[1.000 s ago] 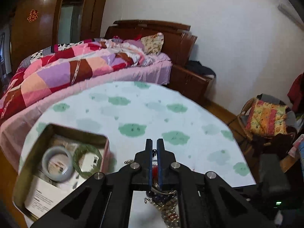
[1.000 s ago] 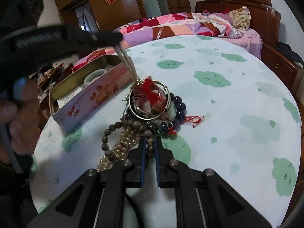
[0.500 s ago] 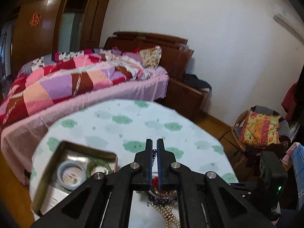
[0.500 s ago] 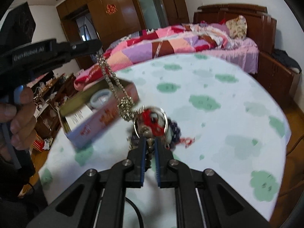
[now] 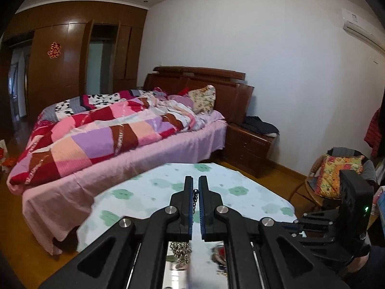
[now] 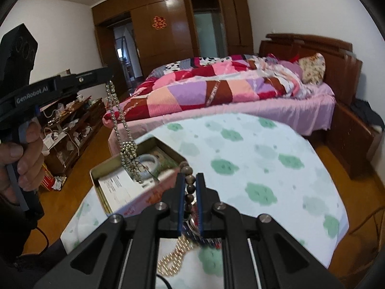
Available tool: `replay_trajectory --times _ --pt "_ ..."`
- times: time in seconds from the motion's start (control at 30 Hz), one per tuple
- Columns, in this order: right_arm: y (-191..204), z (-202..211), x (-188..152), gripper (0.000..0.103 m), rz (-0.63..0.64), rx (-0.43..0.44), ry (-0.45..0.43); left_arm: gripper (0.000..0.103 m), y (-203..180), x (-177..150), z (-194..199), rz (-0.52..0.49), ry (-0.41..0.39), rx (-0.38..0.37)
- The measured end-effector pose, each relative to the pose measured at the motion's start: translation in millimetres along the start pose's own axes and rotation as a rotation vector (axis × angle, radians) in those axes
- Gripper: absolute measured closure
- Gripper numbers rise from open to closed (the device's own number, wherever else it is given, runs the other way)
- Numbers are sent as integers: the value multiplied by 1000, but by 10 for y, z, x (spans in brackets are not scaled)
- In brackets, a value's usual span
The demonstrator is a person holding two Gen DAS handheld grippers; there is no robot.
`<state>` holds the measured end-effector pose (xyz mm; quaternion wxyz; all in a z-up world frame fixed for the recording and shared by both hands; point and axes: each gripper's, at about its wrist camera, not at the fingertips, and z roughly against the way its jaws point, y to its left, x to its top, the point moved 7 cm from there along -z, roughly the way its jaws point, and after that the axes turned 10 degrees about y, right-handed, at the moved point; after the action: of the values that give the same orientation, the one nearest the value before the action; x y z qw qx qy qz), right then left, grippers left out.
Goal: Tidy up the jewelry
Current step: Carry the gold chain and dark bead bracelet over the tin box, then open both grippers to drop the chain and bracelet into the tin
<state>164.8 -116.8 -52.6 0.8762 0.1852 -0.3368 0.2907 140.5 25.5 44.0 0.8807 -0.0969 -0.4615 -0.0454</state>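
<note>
My left gripper point(image 5: 195, 189) is shut on a silver bead chain point(image 5: 195, 196). In the right wrist view that chain point(image 6: 115, 110) hangs from the left gripper point(image 6: 109, 78) down to the open tin box point(image 6: 109, 168). The tin holds a pale bangle point(image 6: 150, 162) and a paper card point(image 6: 118, 187). My right gripper point(image 6: 190, 180) is shut on a brown wooden bead bracelet point(image 6: 189, 179). A pearl strand point(image 6: 172, 259) and other tangled jewelry hang below it, blurred.
The round table point(image 6: 264, 163) has a white cloth with green cloud prints. A bed with a patchwork quilt point(image 6: 216, 89) stands behind it. A nightstand point(image 5: 247, 147) and a chair with a floral cushion point(image 5: 336, 175) are to the right.
Both grippers have risen well above the table. The left one lifted the silver chain free of the pile and over the tin. The right one lifted the bead bracelet with tangled jewelry.
</note>
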Motion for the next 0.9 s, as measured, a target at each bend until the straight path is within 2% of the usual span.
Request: replay_trajectory --times 0.17,0.37,0.63,0.9 --pt "248 -158 222 92 52 15 3 100 312 -29 7 36 -1 44" --pt "537 -475 348 92 98 42 26 100 639 -205 -138 86 37 85" --pt "766 -996 280 92 117 58 102 100 841 -502 -370 114 103 110" --pt "812 -1315 105 92 101 60 176 100 930 -778 -585 125 172 126"
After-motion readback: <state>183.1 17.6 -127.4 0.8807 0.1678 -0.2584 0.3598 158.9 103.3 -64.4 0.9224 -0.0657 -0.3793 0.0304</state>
